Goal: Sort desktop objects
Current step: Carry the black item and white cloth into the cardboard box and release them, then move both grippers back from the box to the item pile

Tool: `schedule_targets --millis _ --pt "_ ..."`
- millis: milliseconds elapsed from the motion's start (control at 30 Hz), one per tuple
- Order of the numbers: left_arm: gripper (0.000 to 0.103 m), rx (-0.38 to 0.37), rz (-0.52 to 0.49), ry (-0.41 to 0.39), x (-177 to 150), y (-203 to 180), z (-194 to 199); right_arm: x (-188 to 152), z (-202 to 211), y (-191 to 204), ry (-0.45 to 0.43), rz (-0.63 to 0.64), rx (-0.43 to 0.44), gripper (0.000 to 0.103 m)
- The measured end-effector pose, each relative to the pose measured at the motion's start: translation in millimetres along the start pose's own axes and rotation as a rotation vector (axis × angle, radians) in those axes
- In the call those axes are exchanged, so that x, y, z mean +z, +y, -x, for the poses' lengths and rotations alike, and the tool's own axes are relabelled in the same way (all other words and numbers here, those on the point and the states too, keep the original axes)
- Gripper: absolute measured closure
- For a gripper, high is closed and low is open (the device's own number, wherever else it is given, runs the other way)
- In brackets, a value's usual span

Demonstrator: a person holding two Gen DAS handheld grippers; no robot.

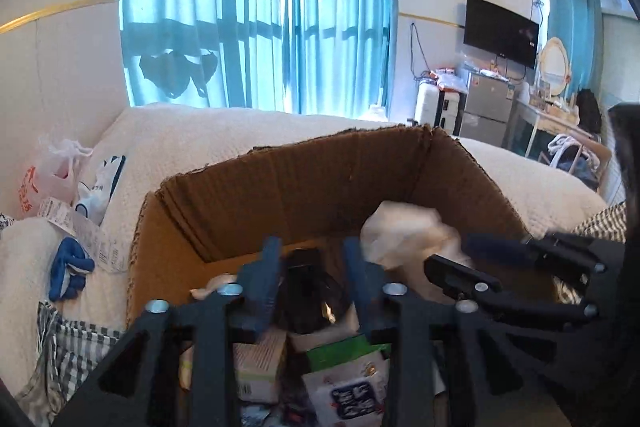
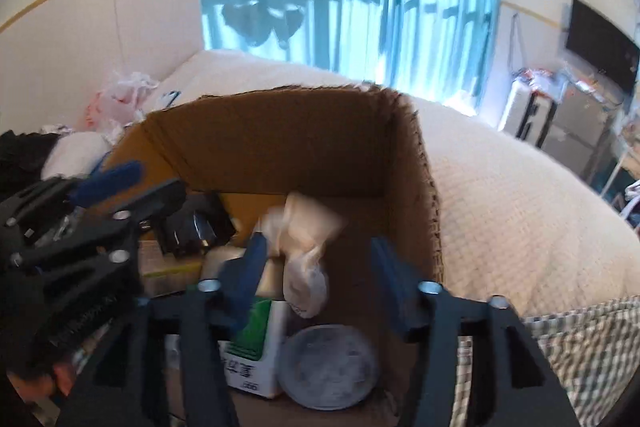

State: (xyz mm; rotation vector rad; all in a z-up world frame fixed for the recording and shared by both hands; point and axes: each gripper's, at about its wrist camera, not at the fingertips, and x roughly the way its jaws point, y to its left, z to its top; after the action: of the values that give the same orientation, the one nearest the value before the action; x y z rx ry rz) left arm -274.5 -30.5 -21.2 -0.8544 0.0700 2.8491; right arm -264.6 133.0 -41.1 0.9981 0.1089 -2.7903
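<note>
While hanging over an open cardboard box (image 2: 280,151) on a bed (image 2: 520,211), both grippers spread, pinching nothing.

Inside the box: crumpled white bag (image 2: 308,247) between the right gripper's (image 2: 318,267) parted blue fingers (image 2: 250,267) but blurred, no pad seen pressing it; beside it a green-and-white carton (image 2: 256,351), a grey round lid (image 2: 328,367) and a black glossy item (image 1: 308,287), the last lying between the left gripper's (image 1: 314,269) open fingers, untouched. Around the box, cream quilt; further out, a blue glove (image 1: 70,267), a plastic bag (image 1: 52,175), blue curtains (image 1: 260,7).
</note>
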Motion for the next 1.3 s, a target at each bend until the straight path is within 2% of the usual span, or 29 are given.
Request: schedule_targets --millis 33,67,100,133,167,233,300,400,500,567,667,767,933,1067,1167,1300 --pt "0.042 0.005 0.015 0.002 -0.3 4.3 0.7 0.8 2.0 -1.5 0.002 -0.012 0.018 0.046" --pt "0.034 0.001 0.041 0.006 -0.2 9.8 2.7 -2.0 9.0 -6.9 0.005 -0.043 0.048 0.046" --pt "0.018 -0.002 0.069 0.011 -0.6 15.1 5.1 -2.4 11.9 -8.4 0.005 -0.053 0.054 0.045" --pt "0.011 -0.014 0.109 0.012 -1.7 21.7 11.3 -4.1 18.9 -8.9 0.004 -0.055 0.049 0.041" --pt "0.011 -0.024 0.13 0.008 -2.2 25.4 16.1 -7.3 29.6 -9.2 0.001 -0.05 0.029 0.041" --pt "0.011 -0.023 0.14 0.015 -3.5 29.4 28.3 -9.8 46.5 -9.7 -0.005 -0.054 0.043 0.04" --pt "0.01 0.006 0.116 0.023 -5.5 28.0 44.5 -12.3 66.6 -11.4 -0.014 -0.056 0.022 0.04" --pt "0.002 0.033 0.064 0.032 -7.6 19.4 70.2 -10.5 94.5 -17.2 -0.028 -0.062 0.028 0.04" --pt "0.0 0.061 0.005 0.03 -8.2 7.8 94.8 -9.0 132.3 -25.4 -0.056 -0.067 -0.007 0.039" --pt "0.0 0.091 -0.044 0.032 -7.9 -3.8 112.6 -9.3 153.6 -29.9 -0.068 -0.065 -0.022 0.03" --pt "0.0 0.119 -0.113 0.026 -12.1 -23.3 134.9 -12.7 183.0 -36.2 -0.081 -0.067 -0.023 0.026" --pt "0.0 0.096 -0.165 0.035 -17.4 -41.2 149.4 -19.9 206.8 -41.7 -0.099 -0.066 -0.017 0.022" --pt "0.0 0.045 -0.206 0.071 -40.6 -70.4 164.2 -41.3 220.6 -46.6 -0.065 -0.041 -0.024 0.022" --pt "0.0 0.028 -0.217 0.124 -67.4 -88.1 159.8 -68.9 212.6 -45.3 -0.014 -0.003 -0.048 0.022" --pt "0.0 0.032 -0.199 0.182 -89.5 -97.7 146.4 -88.5 199.1 -43.1 0.042 0.036 -0.064 0.022" --pt "0.0 0.059 -0.135 0.212 -115.5 -102.7 129.0 -113.5 179.2 -43.7 0.083 0.053 -0.072 0.022"
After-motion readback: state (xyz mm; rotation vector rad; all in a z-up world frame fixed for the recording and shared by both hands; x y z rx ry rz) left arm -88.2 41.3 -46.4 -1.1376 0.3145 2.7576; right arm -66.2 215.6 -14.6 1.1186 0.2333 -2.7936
